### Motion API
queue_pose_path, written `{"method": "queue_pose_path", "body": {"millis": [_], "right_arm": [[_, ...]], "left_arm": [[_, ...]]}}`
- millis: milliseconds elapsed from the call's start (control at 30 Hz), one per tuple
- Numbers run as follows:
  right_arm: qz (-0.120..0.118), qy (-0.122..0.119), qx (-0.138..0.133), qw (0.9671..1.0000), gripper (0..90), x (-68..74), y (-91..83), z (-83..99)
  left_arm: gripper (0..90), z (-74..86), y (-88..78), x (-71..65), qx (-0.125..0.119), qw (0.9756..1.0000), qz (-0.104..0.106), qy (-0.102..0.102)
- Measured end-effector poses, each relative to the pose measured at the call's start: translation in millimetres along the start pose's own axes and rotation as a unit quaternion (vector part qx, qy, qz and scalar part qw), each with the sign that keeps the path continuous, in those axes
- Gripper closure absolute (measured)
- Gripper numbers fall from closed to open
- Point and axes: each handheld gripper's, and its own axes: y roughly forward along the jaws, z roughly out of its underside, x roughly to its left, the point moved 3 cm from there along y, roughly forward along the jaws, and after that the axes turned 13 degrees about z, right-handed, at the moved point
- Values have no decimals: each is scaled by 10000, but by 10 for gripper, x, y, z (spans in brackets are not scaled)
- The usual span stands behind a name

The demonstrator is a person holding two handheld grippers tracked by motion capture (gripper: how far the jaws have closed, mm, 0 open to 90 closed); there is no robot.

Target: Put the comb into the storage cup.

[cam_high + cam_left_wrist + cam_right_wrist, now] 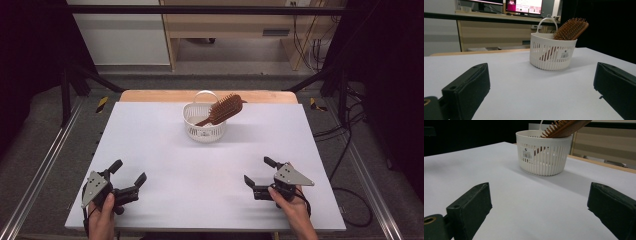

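Grippers, left (131, 176) and right (259, 173), rest wide open and empty near the table's (150, 145) front edge, well apart from the far-edge basket (204, 126) propping the hairbrush (226, 108) handle-down.

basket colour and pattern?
White basket with thin vertical slits around its wall, clearest in the left gripper view.

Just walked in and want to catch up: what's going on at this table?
A person holds a two-jaw gripper in each hand, low over the near edge of the white table. The left gripper and right gripper are both open and hold nothing. Farther back stands a white basket with a wooden hairbrush leaning in it, bristle head jutting over the rim.
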Motion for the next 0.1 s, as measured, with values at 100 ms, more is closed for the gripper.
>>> {"method": "queue_pose_path", "body": {"millis": [100], "right_arm": [[-25,6,-25,10000,60,4,7,-9]], "left_arm": [[6,14,11,4,28,10000,-31,-16]]}}
